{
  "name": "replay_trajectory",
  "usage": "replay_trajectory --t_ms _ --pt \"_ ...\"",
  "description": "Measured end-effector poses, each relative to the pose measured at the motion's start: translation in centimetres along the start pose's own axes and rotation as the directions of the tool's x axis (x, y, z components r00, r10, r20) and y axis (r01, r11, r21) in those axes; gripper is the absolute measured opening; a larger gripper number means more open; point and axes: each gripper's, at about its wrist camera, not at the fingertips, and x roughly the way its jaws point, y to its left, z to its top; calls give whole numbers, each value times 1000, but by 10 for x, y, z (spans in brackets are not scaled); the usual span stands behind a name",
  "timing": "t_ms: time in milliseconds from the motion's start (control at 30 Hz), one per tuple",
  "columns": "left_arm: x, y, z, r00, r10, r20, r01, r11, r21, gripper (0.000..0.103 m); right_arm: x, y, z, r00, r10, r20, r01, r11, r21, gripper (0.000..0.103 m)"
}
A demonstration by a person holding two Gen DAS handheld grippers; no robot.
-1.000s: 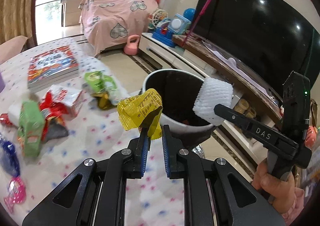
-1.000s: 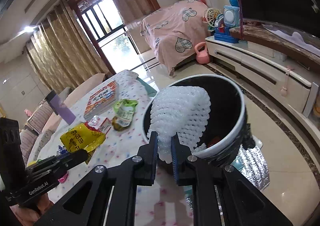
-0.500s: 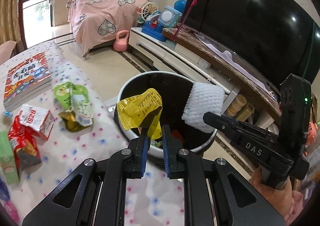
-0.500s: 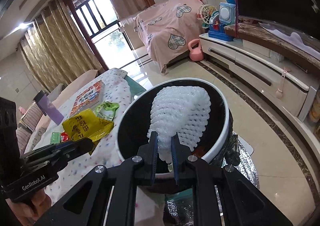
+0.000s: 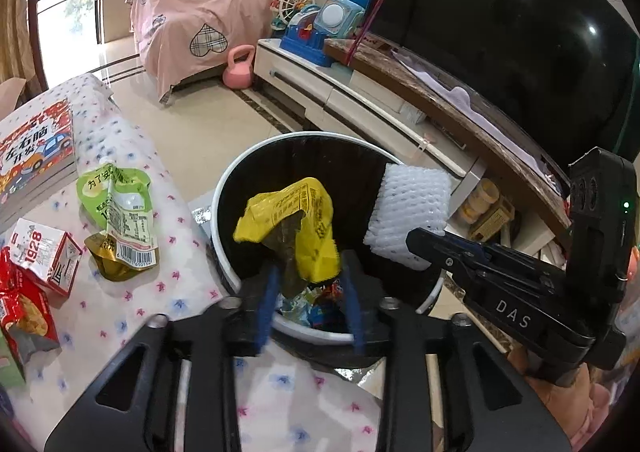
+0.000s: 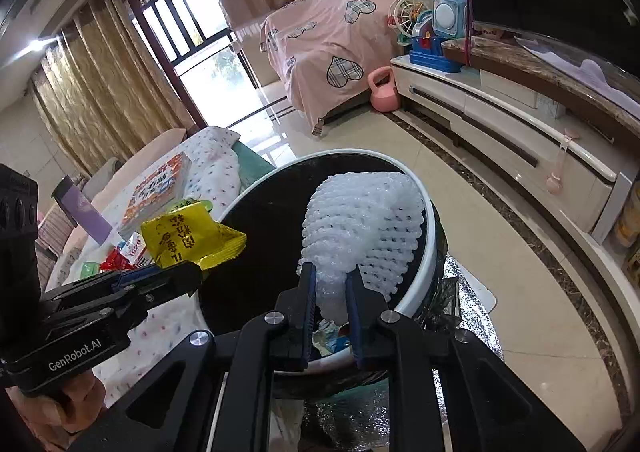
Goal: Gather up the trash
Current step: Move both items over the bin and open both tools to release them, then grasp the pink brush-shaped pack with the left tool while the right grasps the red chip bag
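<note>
From the left wrist view, the left gripper (image 5: 310,292) hangs over the mouth of the trash bin (image 5: 224,192), its jaws opening: the blue pads stand clear on either side of the yellow wrapper (image 5: 292,228), which sits loose between them and looks to be coming free above the black liner, where a few scraps already lie at the bottom. To its right the right gripper (image 5: 416,242) reaches in over the same rim with the white foam net (image 5: 408,212) at its tip. On the spotted tablecloth (image 5: 168,292) beside the bin more litter waits: a green pouch (image 5: 120,220), a small red and white carton (image 5: 44,256) and a red snack bag (image 5: 20,308), with a book (image 5: 32,156) further back. From the right wrist view, the right gripper (image 6: 330,292) also has its jaws opening, yet the pads are close against the narrow lower end of the foam net (image 6: 360,228), so I judge it not quite let go; the net stands over the bin (image 6: 424,252) opening. The left gripper (image 6: 192,276) shows at the side with the yellow wrapper (image 6: 192,236) at its tip over the near rim. The step in hand is the drop of both pieces. Next, I would say, both jaws must spread fully, and then go back to the table for the remaining wrappers.
</note>
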Motion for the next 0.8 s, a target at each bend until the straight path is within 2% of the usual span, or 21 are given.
replay_trajectory --t_ms 100,167,400,500,600,667,767,800 --pt "-3 4 -1 1000 7 6 -7 1000 -16 49 3 -2 1 1000 4 -8 -4 1000 -3 30" --pt "-6 6 -2 1000 10 12 -10 1000 -20 50 2 -2 1 1000 15 -6 -15 1000 1 48" --pt "-21 16 -11 999 15 31 -14 999 -41 55 -6 1 -1 1000 10 11 -10 1000 3 48" --pt "-31 23 -21 999 22 38 -19 998 -59 57 -11 2 -4 1000 10 19 -10 1000 11 53" --pt "-40 30 -34 998 39 41 -36 996 -76 61 -17 5 -10 999 16 32 -17 1000 24 64" --pt "-48 36 -45 998 50 42 -46 995 -85 62 -21 9 -14 999 22 40 -24 999 32 78" --pt "-60 42 -61 996 77 48 -72 993 -91 69 -27 18 -24 998 39 55 -41 998 44 91" --pt "-63 45 -67 995 85 50 -80 992 -96 71 -28 20 -27 997 43 59 -46 998 48 92"
